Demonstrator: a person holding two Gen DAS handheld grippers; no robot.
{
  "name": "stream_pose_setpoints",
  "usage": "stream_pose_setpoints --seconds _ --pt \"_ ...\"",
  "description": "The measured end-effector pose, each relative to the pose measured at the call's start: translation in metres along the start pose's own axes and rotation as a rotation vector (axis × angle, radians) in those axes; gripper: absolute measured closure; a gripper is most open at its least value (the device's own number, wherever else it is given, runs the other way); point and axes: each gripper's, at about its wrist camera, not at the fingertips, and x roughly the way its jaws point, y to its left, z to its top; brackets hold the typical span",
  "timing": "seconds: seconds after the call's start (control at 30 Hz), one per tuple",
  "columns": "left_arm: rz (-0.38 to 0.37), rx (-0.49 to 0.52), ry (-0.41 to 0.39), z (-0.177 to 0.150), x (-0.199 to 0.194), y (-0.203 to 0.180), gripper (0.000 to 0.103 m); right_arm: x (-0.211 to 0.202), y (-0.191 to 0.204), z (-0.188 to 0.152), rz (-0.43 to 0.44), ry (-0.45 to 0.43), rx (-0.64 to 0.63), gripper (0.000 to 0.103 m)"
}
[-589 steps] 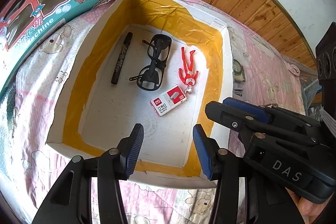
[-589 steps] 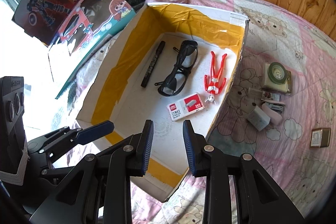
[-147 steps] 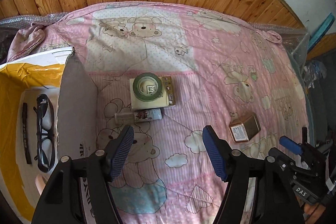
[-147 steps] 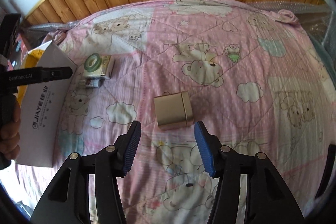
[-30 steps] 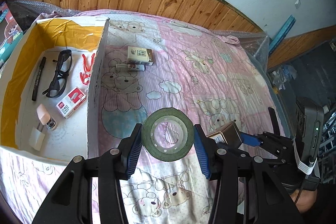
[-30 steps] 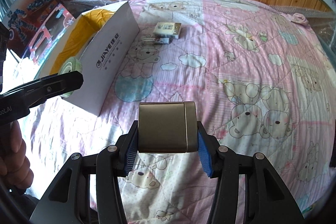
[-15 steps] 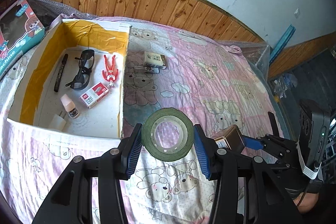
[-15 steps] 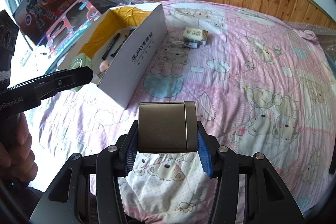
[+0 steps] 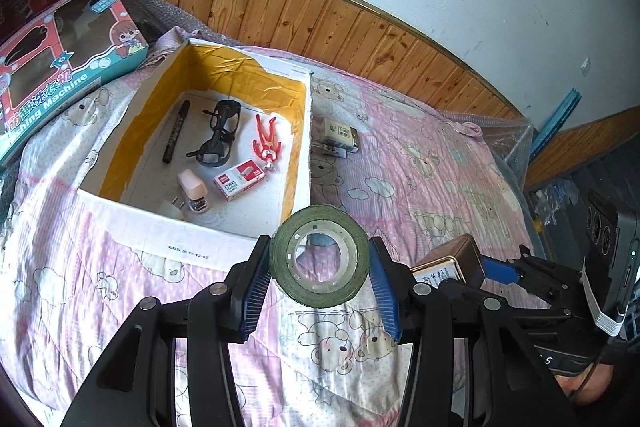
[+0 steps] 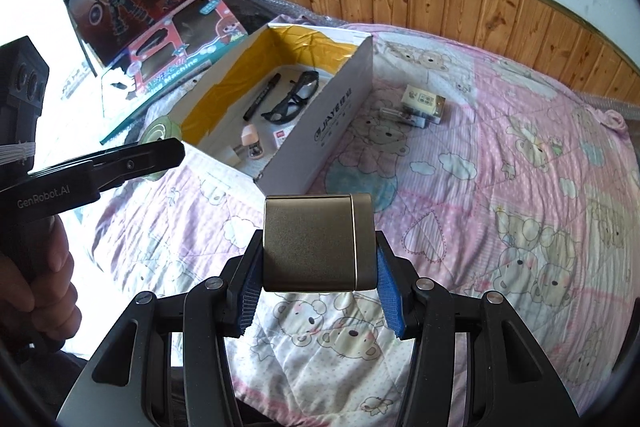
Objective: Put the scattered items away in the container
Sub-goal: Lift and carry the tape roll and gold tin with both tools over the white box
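Left gripper (image 9: 319, 281) clamped on green tape roll (image 9: 319, 262), above bed quilt (image 9: 420, 163). Right gripper (image 10: 319, 281) clamped on bronze tin (image 10: 319, 241). White box (image 9: 192, 241) ahead-left of left gripper, holding marker (image 9: 175, 131), glasses (image 9: 218, 135), red figure (image 9: 267, 143), staple box (image 9: 239, 179).

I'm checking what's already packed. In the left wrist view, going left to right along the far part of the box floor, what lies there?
Black marker → black glasses → red toy figure. All three lie on the floor of the white box.
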Motion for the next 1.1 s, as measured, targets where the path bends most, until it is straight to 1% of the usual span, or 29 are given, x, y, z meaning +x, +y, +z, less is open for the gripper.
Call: stream_pose_setpoints --seconds 0.4,0.57,0.83,1.1 --pt "0.055 -0.092 -0.048 -0.005 -0.028 0.033 0.054 -0.004 0.038 0.033 0.071 -0.036 -0.109 0.05" --pt "0.08 -0.124 -0.068 -0.001 -0.037 0.046 0.054 -0.004 0.052 0.049 0.097 -0.055 -0.143 0.05" --pt "0.105 -0.147 -0.097 0.017 -0.047 0.063 0.054 0.0 0.067 0.075 0.127 -0.078 -0.187 0.05" --pt "0.121 -0.133 -0.091 0.043 -0.035 0.07 0.054 0.01 0.068 0.099 0.143 -0.087 -0.213 0.05"
